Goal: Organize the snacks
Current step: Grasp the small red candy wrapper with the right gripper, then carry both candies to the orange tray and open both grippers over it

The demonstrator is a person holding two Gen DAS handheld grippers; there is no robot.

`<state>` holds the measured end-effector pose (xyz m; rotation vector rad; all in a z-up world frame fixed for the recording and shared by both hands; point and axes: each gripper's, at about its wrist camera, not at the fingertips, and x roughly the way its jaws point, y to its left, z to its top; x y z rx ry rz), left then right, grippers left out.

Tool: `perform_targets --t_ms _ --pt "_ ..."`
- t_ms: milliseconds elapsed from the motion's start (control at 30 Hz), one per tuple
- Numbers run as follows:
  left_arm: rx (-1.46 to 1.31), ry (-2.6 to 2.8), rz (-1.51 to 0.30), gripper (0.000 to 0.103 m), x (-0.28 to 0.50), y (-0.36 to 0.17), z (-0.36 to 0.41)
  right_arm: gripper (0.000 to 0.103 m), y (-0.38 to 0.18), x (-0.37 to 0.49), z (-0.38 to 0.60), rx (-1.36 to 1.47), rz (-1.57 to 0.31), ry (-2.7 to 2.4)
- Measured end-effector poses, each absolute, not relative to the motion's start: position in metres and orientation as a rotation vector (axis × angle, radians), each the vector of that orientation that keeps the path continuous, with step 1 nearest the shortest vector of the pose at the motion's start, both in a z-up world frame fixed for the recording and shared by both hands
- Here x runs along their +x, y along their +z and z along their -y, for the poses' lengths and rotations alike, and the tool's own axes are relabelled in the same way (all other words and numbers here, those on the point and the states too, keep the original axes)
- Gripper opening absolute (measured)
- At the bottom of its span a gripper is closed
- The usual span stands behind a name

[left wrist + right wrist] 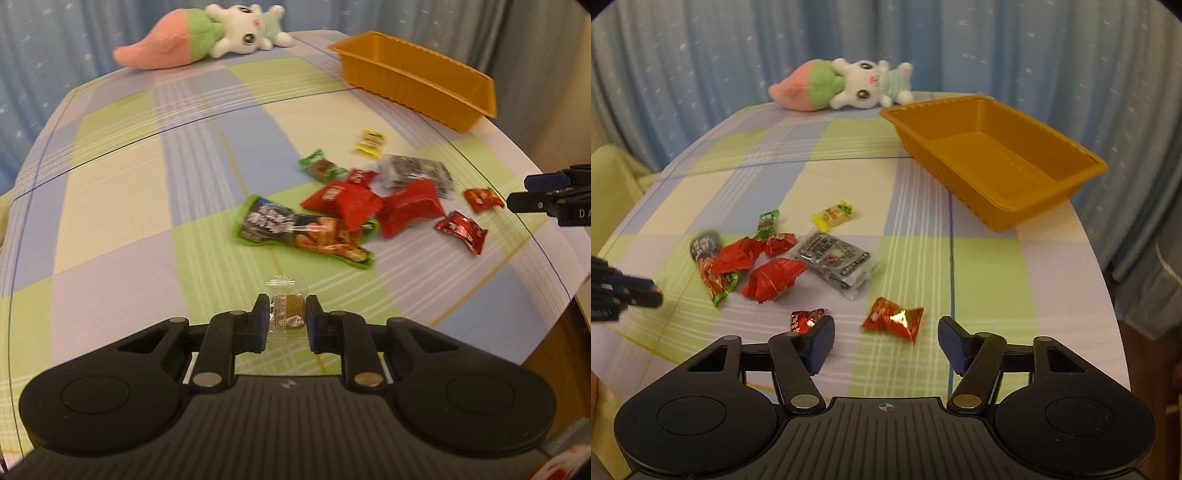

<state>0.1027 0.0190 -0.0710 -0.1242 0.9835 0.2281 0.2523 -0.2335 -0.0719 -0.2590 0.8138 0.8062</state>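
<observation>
Snacks lie scattered on the checked tablecloth (122,206), so sorting has barely begun. From the left wrist, the left gripper (287,319) pinches a clear-wrapped brown candy (290,314) near the table's front edge, well apart from the orange tray (417,79), whose inside is hidden here. The right wrist shows that tray (993,155) empty, and the right gripper (886,338) spread wide around a red foil candy (894,319), holding nothing.

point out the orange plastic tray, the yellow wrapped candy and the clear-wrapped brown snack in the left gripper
orange plastic tray (997,162), right wrist view, on its bare floor
yellow wrapped candy (834,215), right wrist view, middle of the wrapper
clear-wrapped brown snack (289,312), left wrist view, on the brown piece between the left gripper's fingers
</observation>
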Motion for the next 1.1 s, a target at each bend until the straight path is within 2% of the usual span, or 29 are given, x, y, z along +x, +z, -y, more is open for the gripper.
perform_targets --t_ms 333,600,633,667,767,1100 --pt "-0.175 0.322 -0.97 0.019 0.09 -0.058 -0.025 0.047 -0.093 0.274 0.213 -0.551 -0.77 1.026" --pt "-0.194 0.351 -0.972 0.019 0.09 -0.055 -0.021 0.041 -0.104 0.287 0.204 -0.676 -0.756 1.109" --pt "-0.194 0.352 -0.971 0.019 0.09 -0.054 -0.021 0.038 -0.106 0.288 0.203 -0.684 -0.762 1.118" --pt "-0.194 0.353 -0.971 0.019 0.09 -0.054 -0.02 0.032 -0.107 0.289 0.203 -0.688 -0.77 1.124" --pt "-0.196 0.353 -0.969 0.019 0.089 -0.053 -0.02 0.024 -0.107 0.291 0.204 -0.648 -0.797 1.129" --pt "-0.181 0.319 -0.94 0.019 0.091 -0.043 -0.025 0.022 -0.097 0.276 0.214 -0.453 -0.819 1.032"
